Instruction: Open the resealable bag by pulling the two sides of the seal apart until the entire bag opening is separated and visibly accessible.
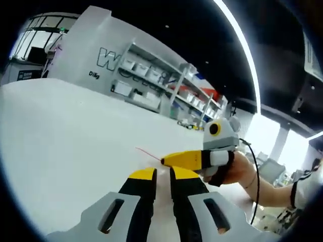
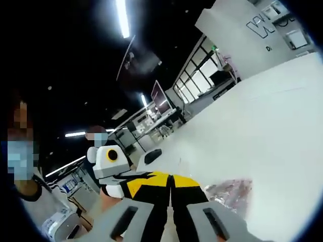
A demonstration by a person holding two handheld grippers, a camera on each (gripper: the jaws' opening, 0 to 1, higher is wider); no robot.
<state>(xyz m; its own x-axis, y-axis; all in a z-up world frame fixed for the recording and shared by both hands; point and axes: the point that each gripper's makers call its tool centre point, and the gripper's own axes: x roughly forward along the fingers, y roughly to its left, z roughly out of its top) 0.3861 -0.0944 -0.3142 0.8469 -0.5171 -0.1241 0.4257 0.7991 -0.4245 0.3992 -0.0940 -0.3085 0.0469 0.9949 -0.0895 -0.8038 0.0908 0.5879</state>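
We hold both grippers over the white table (image 1: 60,146), the left gripper (image 1: 161,176) with its jaws nearly closed and the right gripper (image 2: 170,182) likewise almost shut; in the left gripper view a thin red line, seemingly the seal edge, runs from the right tool's tip, though we cannot tell whether either tool truly has hold of it. The resealable bag (image 2: 231,191) lies crumpled on the table just right of the right gripper's jaws. We judge the grasp on the seal is being set, and the next move calls for each tool to pinch one side of the seal and draw apart.
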